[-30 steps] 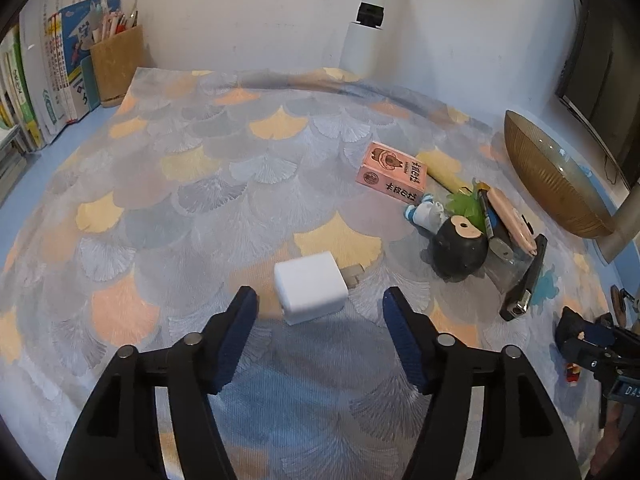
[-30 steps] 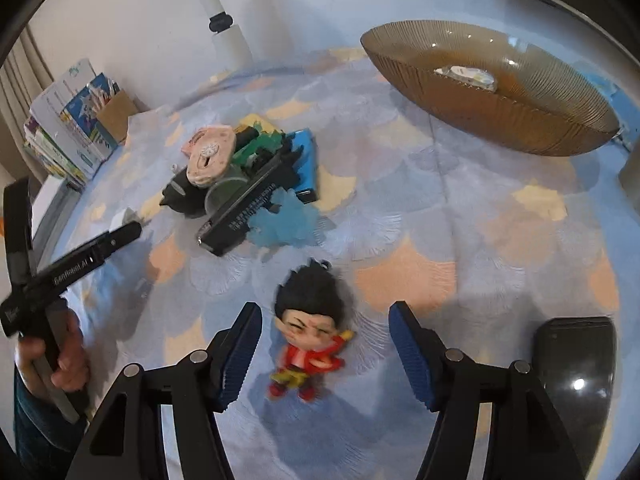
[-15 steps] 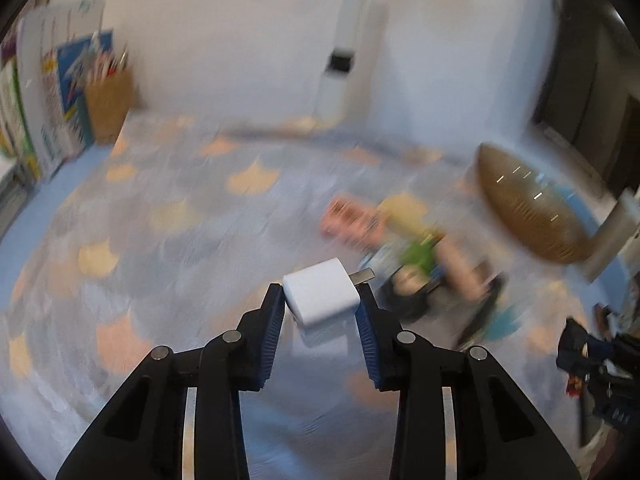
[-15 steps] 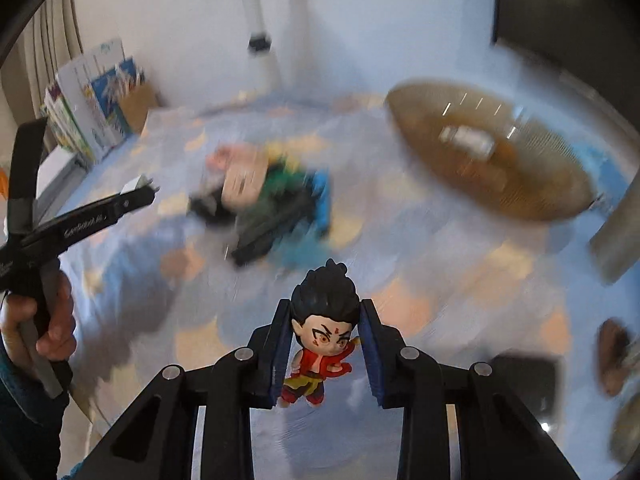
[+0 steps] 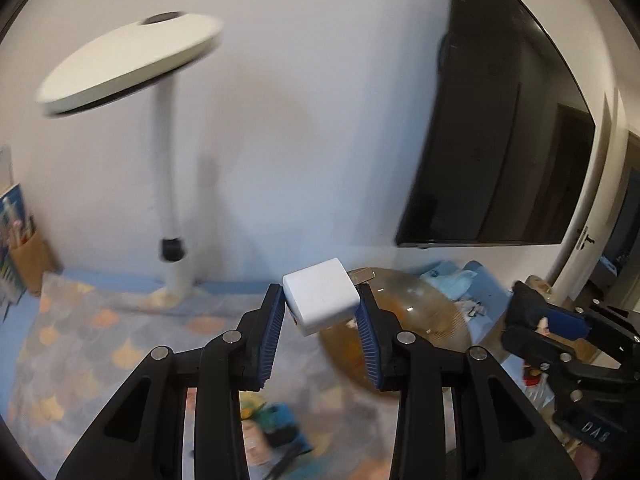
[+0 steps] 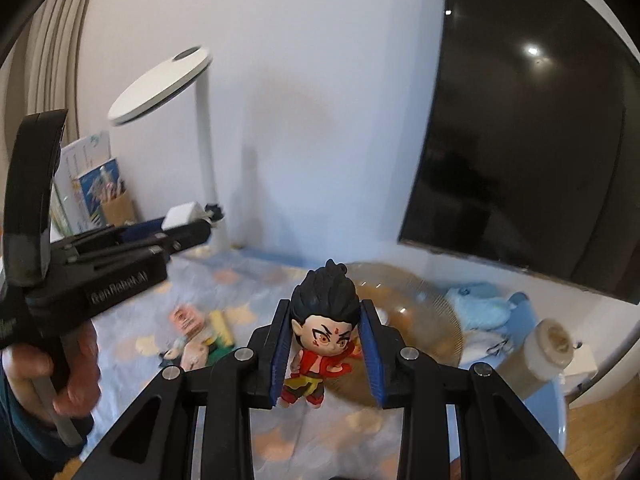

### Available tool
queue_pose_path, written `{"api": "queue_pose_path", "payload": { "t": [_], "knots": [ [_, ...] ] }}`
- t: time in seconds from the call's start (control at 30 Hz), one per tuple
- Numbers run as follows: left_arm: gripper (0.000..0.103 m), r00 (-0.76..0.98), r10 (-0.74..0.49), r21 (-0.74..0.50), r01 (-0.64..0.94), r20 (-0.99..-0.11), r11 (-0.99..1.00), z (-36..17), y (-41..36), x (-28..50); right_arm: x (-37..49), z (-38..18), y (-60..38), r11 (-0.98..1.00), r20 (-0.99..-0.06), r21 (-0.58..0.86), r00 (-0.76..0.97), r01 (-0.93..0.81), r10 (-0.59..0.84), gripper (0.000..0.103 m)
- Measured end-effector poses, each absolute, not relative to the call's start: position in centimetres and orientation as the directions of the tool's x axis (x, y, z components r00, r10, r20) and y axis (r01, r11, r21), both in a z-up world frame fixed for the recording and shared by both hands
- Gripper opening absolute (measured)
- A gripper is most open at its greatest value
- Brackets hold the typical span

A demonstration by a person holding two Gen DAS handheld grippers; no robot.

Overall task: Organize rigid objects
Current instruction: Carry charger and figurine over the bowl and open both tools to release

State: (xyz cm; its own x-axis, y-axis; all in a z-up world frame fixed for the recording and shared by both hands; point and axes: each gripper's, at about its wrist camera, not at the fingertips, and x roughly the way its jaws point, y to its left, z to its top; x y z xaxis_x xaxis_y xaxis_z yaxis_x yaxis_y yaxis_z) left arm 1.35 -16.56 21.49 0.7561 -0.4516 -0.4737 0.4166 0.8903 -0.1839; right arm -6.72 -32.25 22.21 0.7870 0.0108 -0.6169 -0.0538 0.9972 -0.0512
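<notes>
While both are raised | left gripper (image 5: 322, 312) clamps white charger (image 5: 320, 302) | right gripper (image 6: 326, 338) clamps figurine (image 6: 322, 328)

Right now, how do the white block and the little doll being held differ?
The white charger cube is plain and boxy, while the toy figurine is colourful, with spiky black hair and red clothes. The charger sits tilted in the left gripper; the figurine stands upright in the right gripper. Both are clamped between blue pads, off the table.
</notes>
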Motion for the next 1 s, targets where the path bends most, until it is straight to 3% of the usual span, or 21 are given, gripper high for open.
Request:
{"api": "queue_pose_path", "payload": {
  "t": [0.3,0.57,0.67,0.73,1.0],
  "knots": [
    [0.033,0.577,-0.445,-0.198,0.44,-0.685,0.876,10.7,-24.5,6.4,-1.5,13.0,-38.3,1.0,-0.777,0.013,0.63,0.01,0.003,0.032],
    [0.033,0.523,-0.441,-0.2,0.453,-0.73,0.869,7.5,-27.4,7.7,-0.1,9.2,-40.3,0.999,-0.828,0.027,0.561,0.017,0.013,0.032],
    [0.038,0.522,-0.463,-0.215,0.466,-0.716,0.858,7.7,-27.4,7.9,0.5,8.8,-40.6,0.999,-0.837,0.013,0.547,0.03,-0.005,0.032],
    [0.065,0.536,-0.48,-0.242,0.454,-0.695,0.857,8.8,-26.3,7.6,0.3,9.6,-41.1,0.998,-0.826,0.017,0.564,0.057,-0.018,0.035],
    [0.074,0.673,-0.513,-0.274,0.436,-0.533,0.857,16.1,-17.0,3.0,-3.6,16.5,-39.6,0.998,-0.736,0.041,0.677,0.053,-0.006,0.037]
  ]
}}
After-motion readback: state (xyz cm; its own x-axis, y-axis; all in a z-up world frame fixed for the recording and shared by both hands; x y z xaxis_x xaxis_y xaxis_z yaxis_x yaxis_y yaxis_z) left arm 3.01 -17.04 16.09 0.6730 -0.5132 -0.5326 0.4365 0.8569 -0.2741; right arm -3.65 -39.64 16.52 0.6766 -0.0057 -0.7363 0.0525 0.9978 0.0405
